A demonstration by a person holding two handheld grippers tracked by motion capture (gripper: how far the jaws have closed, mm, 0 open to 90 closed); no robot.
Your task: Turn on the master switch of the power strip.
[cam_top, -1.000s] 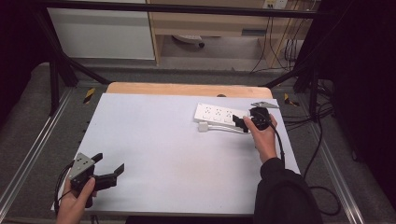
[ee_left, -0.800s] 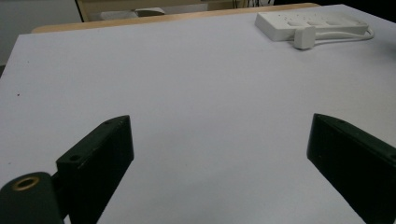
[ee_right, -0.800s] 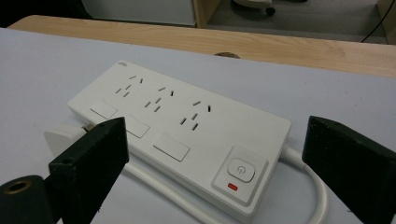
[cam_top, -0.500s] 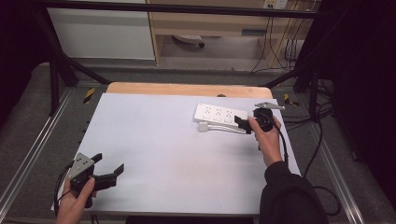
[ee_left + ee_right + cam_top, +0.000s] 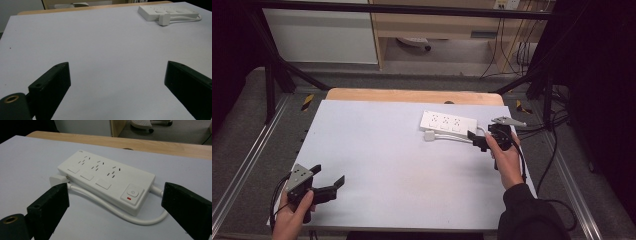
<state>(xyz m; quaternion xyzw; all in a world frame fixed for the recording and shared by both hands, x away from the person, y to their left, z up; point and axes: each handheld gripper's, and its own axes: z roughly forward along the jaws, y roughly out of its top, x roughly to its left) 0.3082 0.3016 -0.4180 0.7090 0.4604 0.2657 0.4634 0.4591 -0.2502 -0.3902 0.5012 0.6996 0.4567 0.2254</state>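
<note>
A white power strip (image 5: 448, 122) lies flat at the table's far right, with three socket groups and a power button with a red mark (image 5: 132, 193). Its white cable (image 5: 112, 210) loops along the near side to a white plug (image 5: 430, 135) lying beside the strip's left end. My right gripper (image 5: 476, 140) is open just to the right of the strip, its jaws spread on either side of the strip's button end in the right gripper view, holding nothing. My left gripper (image 5: 329, 175) is open over bare table at the near left, far from the strip (image 5: 168, 11).
The white table top (image 5: 402, 165) has a wooden strip (image 5: 412, 95) along its far edge. Black cables (image 5: 557, 145) hang off the right side. Metal frame rails (image 5: 242, 165) flank the table. A cabinet and shelf stand on the floor beyond.
My right gripper has drifted slightly right and toward the person, staying open beside the strip. The left gripper has stayed put.
</note>
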